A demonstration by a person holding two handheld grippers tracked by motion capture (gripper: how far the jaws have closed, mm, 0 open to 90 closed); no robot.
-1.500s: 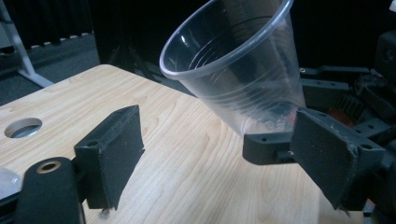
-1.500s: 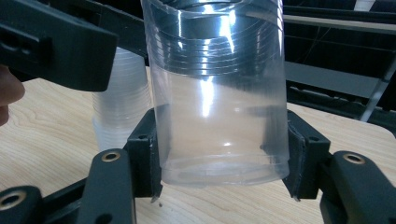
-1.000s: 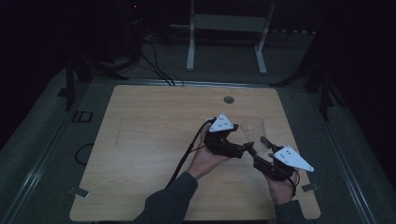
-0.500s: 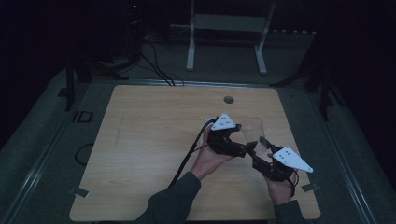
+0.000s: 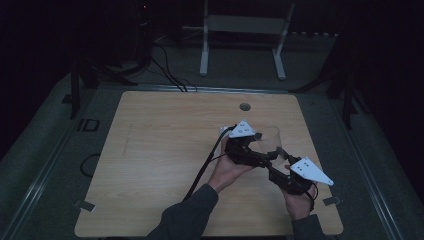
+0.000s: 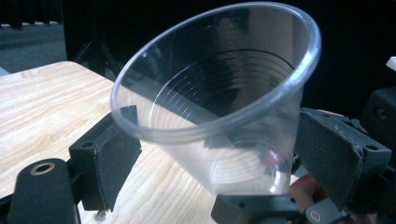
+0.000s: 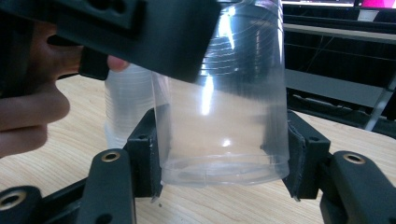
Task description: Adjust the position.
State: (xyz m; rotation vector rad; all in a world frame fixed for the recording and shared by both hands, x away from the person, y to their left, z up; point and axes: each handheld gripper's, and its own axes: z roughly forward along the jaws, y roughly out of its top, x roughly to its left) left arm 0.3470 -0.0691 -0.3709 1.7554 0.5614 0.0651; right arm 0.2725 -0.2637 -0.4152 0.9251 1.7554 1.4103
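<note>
A clear plastic cup (image 5: 270, 139) stands on the wooden table (image 5: 165, 150), right of centre. My right gripper (image 7: 222, 158) reaches it from the near right and is shut on its lower wall, with both pads against the clear plastic cup (image 7: 224, 116). My left gripper (image 6: 219, 154) comes from above and looks into the cup's (image 6: 219, 93) mouth. Its jaws have just been opening and stand either side of the cup, with a gap at one pad. A second clear cup (image 7: 126, 102) stands just behind. In the high view the left gripper (image 5: 260, 149) and right gripper (image 5: 274, 161) meet at the cup.
A round grommet hole (image 5: 244, 106) lies near the table's far edge. The left gripper's black cable (image 5: 202, 170) runs across the table toward the person. A white metal stand (image 5: 240, 30) and dark floor cables (image 5: 165, 65) lie beyond the table.
My left gripper has edged slightly to the right at the cup. The right gripper and the cup have stayed in place.
</note>
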